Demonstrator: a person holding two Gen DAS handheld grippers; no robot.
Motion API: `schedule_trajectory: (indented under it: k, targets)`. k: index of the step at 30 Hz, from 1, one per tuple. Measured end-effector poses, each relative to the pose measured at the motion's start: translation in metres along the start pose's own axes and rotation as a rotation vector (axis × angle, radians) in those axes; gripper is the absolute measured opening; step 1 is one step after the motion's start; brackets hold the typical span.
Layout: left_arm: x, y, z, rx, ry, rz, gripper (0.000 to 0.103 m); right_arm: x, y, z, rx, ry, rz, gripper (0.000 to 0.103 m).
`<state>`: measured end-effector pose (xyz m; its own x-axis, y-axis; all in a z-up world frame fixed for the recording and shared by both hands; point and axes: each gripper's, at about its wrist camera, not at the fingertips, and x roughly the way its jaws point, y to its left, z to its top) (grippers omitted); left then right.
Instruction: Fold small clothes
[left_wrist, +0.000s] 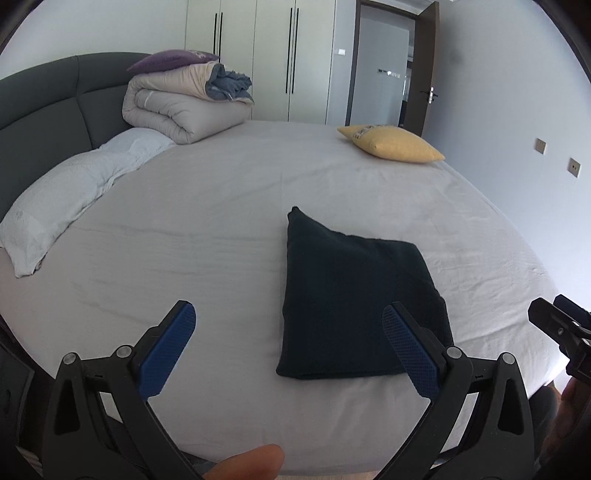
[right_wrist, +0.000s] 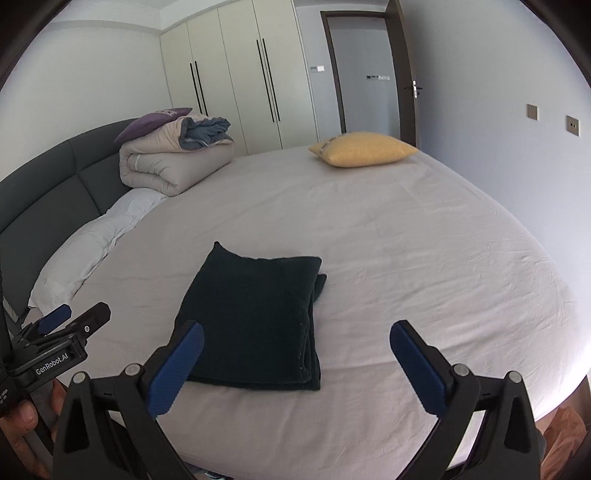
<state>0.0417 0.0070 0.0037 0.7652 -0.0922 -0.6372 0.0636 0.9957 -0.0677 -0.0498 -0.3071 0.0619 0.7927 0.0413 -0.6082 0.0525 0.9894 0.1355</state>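
We're in a home bedroom: a wide bed under a pale grey sheet, dark grey padded headboard along its left edge, rolled beige duvet at the far-left corner, tall cream wardrobe doors behind, brown-framed door beside.

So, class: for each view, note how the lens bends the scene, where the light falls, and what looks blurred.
Left wrist view: the bed edge bulges into a curve, black vignette fills the corners, and a finger at the bottom is blurred. Right wrist view: the wardrobe leans, daylight is soft, and the dark cloth shows little detail.
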Motion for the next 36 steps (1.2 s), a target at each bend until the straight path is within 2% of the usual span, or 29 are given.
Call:
schedule_trajectory:
  k: [4, 14, 36]
  targets:
    - [0.024, 0.002, -0.006, -0.003, 0.036, -0.005, 0.103, 0.008, 0.009, -0.007, -0.034, 0.033, -0.032, 0.103]
    - [0.043, 0.005, -0.020, 0.006, 0.083, 0.010, 0.103, 0.035, 0.016, -0.032, -0.009, 0.146, -0.041, 0.103]
    - [0.065, 0.001, -0.027, 0.005, 0.121, 0.018, 0.103, 0.043, 0.010, -0.044, -0.010, 0.209, -0.047, 0.103]
